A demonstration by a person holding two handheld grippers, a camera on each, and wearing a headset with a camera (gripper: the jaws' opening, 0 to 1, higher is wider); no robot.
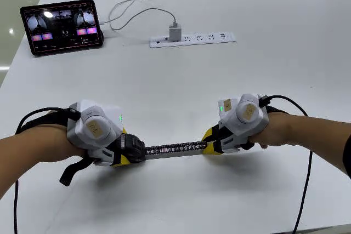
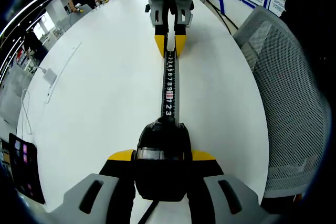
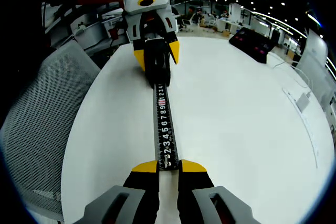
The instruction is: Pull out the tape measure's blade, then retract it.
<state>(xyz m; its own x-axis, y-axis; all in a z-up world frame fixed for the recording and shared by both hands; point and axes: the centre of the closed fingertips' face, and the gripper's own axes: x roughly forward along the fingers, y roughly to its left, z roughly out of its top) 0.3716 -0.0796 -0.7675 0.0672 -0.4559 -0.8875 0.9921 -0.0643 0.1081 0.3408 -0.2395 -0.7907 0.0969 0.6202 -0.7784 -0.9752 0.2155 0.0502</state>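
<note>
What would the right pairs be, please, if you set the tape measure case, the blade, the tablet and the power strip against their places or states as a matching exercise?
Things:
1. tape measure case
2. blade
3. tablet
4. power strip

Places or states:
A. far side of the table, with a white charger plugged in
B. clamped in the left hand-held gripper
C. far left of the table, screen lit
D. pulled out, its tip pinched by the right hand-held gripper

Pairs: 1-B; 2-D; 3-C; 4-A
</note>
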